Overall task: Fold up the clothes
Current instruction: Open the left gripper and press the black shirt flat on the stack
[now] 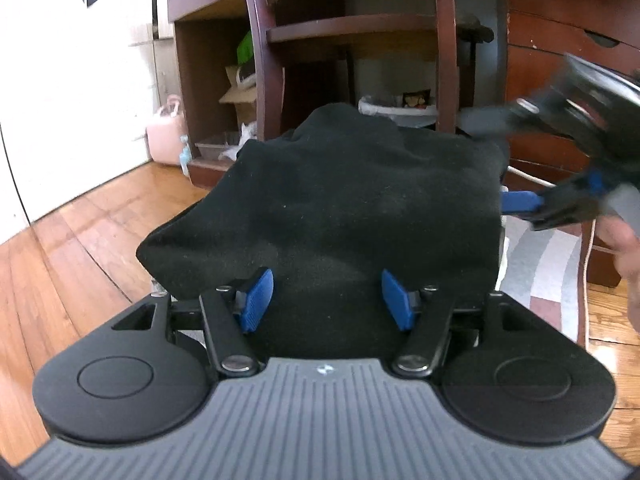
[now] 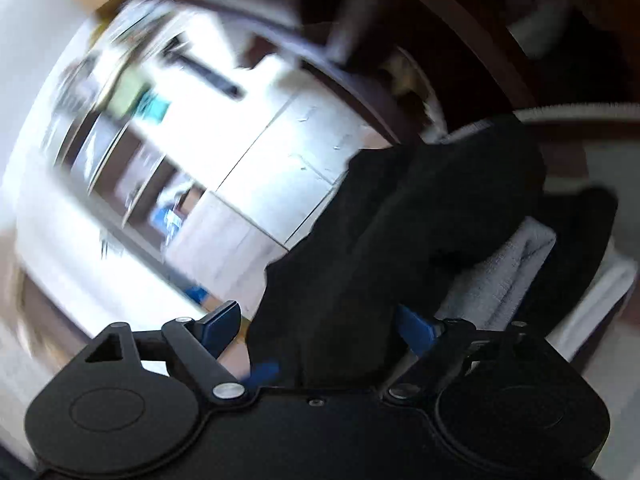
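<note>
The black garment (image 1: 340,208) hangs bunched in the air above the wood floor (image 1: 80,248) and rug (image 1: 552,264), not laid flat. The left gripper (image 1: 327,300) has its jaws spread wide around cloth; the right gripper (image 2: 320,336), blurred, likewise stands released. Judging by this, no neat fold shows

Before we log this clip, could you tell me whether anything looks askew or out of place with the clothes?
The black garment is bunched and uneven rather than neatly folded, draped between the open left gripper and right gripper. The right wrist view is badly motion-blurred.
</note>
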Tool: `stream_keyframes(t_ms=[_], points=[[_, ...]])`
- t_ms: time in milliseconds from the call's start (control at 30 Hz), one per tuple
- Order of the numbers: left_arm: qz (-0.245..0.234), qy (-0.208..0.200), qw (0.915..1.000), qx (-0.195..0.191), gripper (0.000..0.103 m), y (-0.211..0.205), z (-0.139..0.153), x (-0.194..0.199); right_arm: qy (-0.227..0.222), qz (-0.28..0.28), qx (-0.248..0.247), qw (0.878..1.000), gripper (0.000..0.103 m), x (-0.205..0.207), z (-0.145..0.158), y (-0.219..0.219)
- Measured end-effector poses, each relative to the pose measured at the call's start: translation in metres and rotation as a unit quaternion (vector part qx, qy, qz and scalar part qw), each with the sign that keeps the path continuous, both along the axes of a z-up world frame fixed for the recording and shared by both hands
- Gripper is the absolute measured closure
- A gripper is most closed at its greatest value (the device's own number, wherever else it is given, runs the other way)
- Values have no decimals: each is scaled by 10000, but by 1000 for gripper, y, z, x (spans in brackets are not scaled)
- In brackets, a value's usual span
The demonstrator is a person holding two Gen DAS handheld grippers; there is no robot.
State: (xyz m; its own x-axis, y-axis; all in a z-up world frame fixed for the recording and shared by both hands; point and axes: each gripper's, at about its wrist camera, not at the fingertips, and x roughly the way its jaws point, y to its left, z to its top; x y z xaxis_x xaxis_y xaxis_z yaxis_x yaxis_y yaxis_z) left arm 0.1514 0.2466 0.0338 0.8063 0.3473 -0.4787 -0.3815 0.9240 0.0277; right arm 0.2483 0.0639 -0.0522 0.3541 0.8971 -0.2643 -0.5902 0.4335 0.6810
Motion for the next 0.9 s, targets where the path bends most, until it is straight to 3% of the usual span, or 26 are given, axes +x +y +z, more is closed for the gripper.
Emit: stream_keyframes(t_ms=[67, 167, 200, 300, 367, 400, 433, 467, 533, 633, 733, 833, 900], points=[[34, -74, 9999, -147, 42, 5, 0, -1, 104, -246, -90, 9996, 12, 15, 1, 6], [45, -56, 10000, -69, 42, 2, 1, 0, 261, -614, -225, 9975, 34, 37, 2, 16], [49, -49, 10000, -41, 42, 0, 1, 0, 62, -698, -314, 9970, 51, 40, 6, 17], [53, 129, 9999, -20, 42, -2, 5, 5, -910, -842, -814, 9889, 78, 36, 17, 15], [55, 251, 9997, -7, 42, -3, 8, 8, -923, -913, -1121, 9852, 78, 42, 11, 14], [57, 312, 9995, -1, 42, -4, 9, 9, -896, -998, -1425, 9807, 72, 45, 5, 15], [58, 373, 9993, 6, 42, -4, 11, 11, -912, -1158, -1709, 9742, 54, 47, 2, 17], [59, 435, 9990, 12, 42, -5, 12, 12, -936, -1358, -1887, 9681, 45, 47, 1, 17], [64, 576, 9983, 26, 43, -7, 18, 16, -1032, -1742, -2178, 9548, 43, 44, 3, 19], [-200, 326, 9992, 81, 46, -8, 39, 13, -1840, -2083, -2194, 9352, 44, 11, 28, 25], [-313, -86, 9991, 280, 46, -7, 58, 9, -2726, -1587, -2082, 9258, 44, -26, 46, 52], [8, 247, 9994, -228, 46, 14, 53, 25, -3191, -758, -2321, 9157, 45, -45, 41, 92], [490, 665, 9936, -772, 45, 35, 33, 36, -3301, -507, -2657, 9044, 45, -48, 22, 112]])
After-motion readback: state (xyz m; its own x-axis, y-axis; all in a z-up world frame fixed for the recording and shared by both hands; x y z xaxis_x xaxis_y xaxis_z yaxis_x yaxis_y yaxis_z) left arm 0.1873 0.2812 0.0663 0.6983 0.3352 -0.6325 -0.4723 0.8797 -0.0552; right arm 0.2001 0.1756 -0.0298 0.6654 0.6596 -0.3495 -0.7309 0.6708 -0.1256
